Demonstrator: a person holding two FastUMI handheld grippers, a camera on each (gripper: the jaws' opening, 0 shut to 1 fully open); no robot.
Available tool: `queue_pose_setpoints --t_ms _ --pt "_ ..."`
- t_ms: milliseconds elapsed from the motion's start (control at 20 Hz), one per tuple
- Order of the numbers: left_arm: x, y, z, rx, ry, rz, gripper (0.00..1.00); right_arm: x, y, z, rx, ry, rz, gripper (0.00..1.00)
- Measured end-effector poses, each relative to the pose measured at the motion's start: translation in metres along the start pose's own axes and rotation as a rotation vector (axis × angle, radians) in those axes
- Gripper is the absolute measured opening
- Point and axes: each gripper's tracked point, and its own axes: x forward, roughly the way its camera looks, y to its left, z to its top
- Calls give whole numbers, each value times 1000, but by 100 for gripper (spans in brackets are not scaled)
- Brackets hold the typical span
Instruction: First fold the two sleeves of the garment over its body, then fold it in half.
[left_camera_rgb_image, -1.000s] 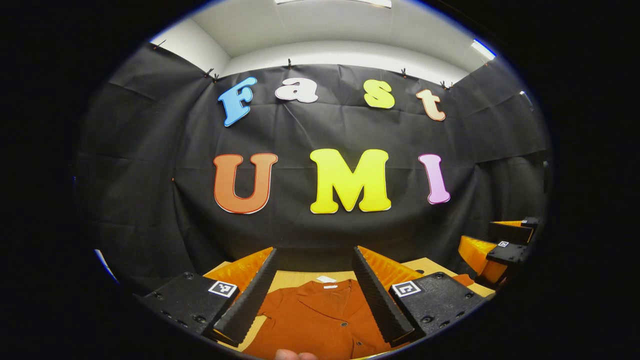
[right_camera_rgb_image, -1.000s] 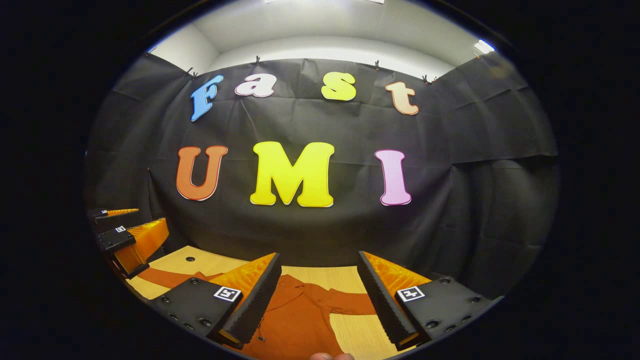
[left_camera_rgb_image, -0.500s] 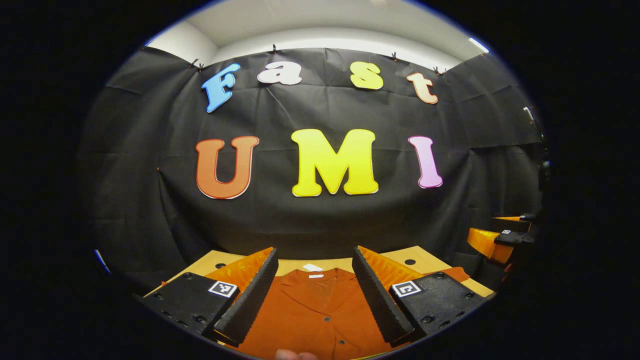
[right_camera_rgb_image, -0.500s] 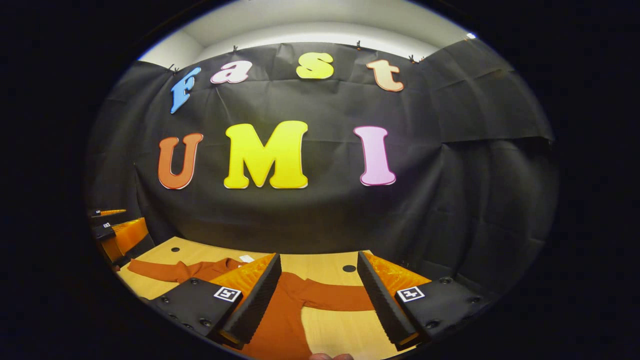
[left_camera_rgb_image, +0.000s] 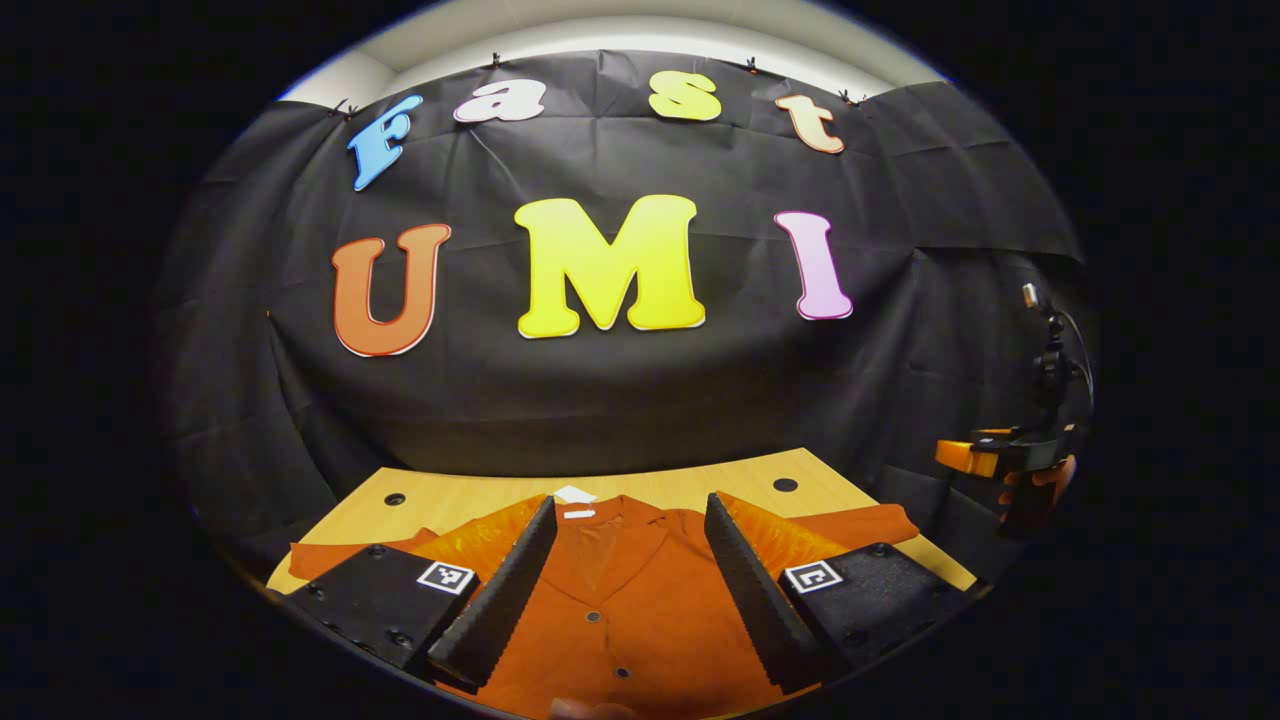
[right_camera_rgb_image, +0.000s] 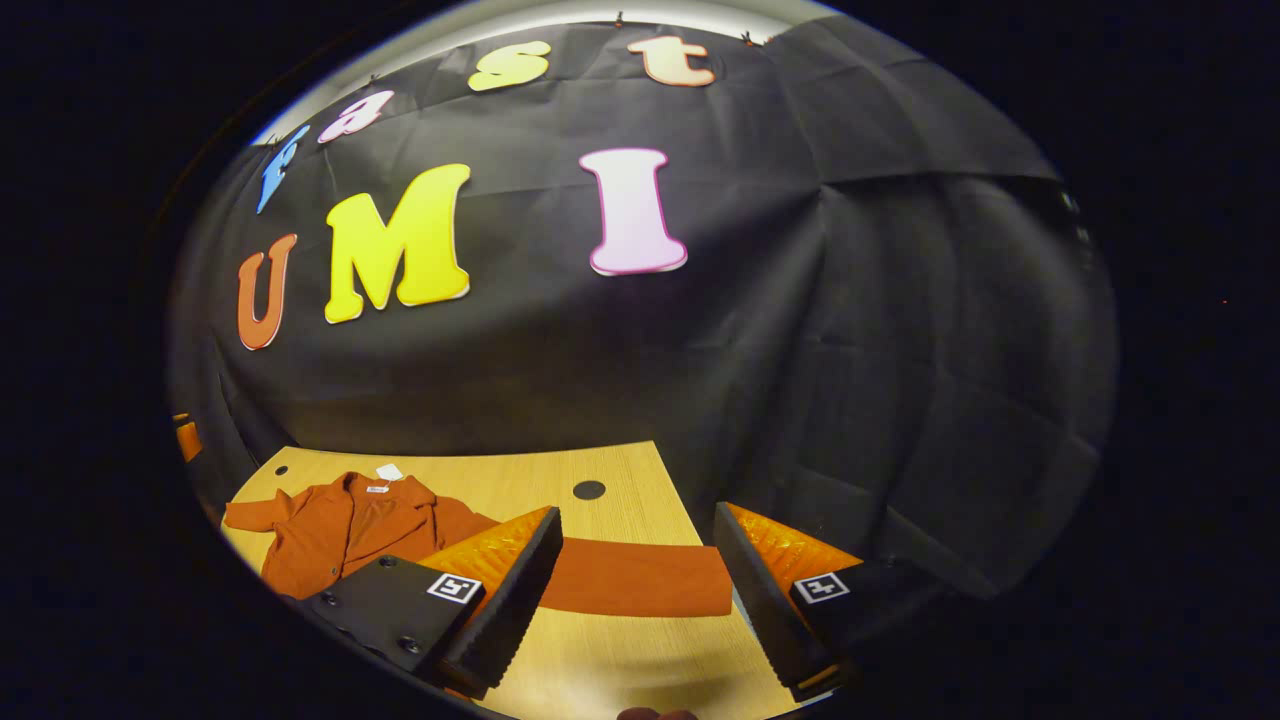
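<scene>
A rust-orange buttoned shirt (left_camera_rgb_image: 625, 590) lies flat on the wooden table (left_camera_rgb_image: 470, 490), collar toward the wall, both sleeves spread sideways. My left gripper (left_camera_rgb_image: 627, 520) hovers open above the shirt's chest, with the collar and buttons between its fingers. My right gripper (right_camera_rgb_image: 637, 530) hovers open above the outstretched right sleeve (right_camera_rgb_image: 640, 578), whose cuff end lies between its fingers. The shirt body (right_camera_rgb_image: 345, 530) shows to the left in the right gripper view. At the far right of the left gripper view is the other gripper (left_camera_rgb_image: 985, 455), held by a hand.
The table has round holes (right_camera_rgb_image: 589, 490) near its back edge. The table's right edge (right_camera_rgb_image: 700, 500) runs close to the sleeve's cuff. The black cloth wall stands right behind the table. A small stand with a cable (left_camera_rgb_image: 1050, 350) rises at the right.
Both views have tilted down toward the table. My right gripper has swung right, from over the shirt body out to the right sleeve's end. My left gripper stays over the collar area.
</scene>
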Motion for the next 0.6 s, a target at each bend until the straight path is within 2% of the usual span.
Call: queue_pose_setpoints --t_ms 200,350,450,600 --pt "15 -31 0 38 28 -28 96 68 -44 -38 42 86 18 98" --pt "20 -45 -2 71 39 -69 96 102 -54 -75 119 162 87 99" --pt "22 -49 -8 105 66 -66 96 125 -66 -101 203 230 88 99" --pt "28 -49 -17 124 100 -56 99 152 -92 -133 237 295 46 96"
